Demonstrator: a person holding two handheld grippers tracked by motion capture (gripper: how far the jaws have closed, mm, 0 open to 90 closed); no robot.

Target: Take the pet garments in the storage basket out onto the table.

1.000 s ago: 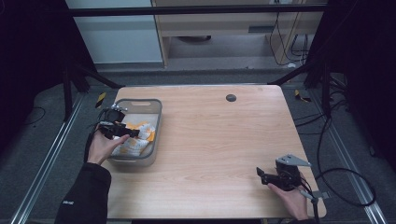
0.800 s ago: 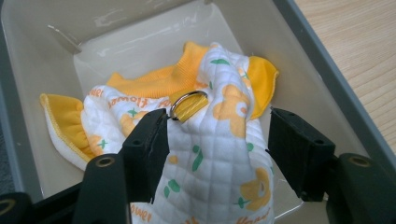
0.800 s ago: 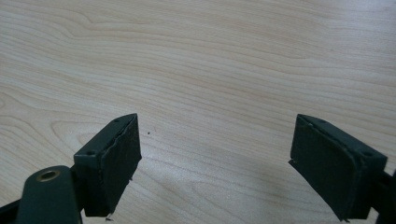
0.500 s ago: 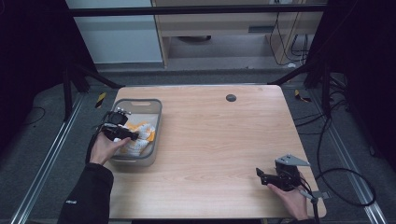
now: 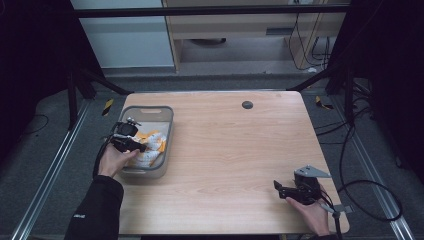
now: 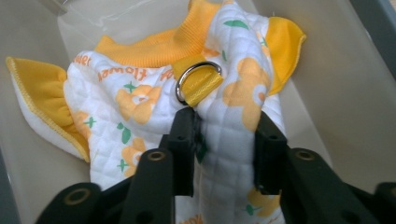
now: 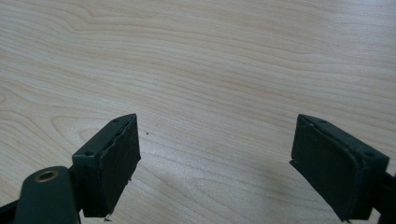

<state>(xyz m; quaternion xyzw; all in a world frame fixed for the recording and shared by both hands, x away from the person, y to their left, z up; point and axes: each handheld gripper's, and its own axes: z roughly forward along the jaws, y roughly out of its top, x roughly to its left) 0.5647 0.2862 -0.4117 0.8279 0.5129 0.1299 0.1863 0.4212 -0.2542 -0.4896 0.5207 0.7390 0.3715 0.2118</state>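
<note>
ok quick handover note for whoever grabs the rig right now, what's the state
Left gripper: shut on a fold of the quilted garment, just below its metal ring.
Right gripper: open, holding nothing, over bare table at the near right.
Garment: bunched inside the grey bin at the table's left.
Done: garment gripped.
Left, probably: lift it out of the bin onto the table; the right gripper is free to help.
</note>
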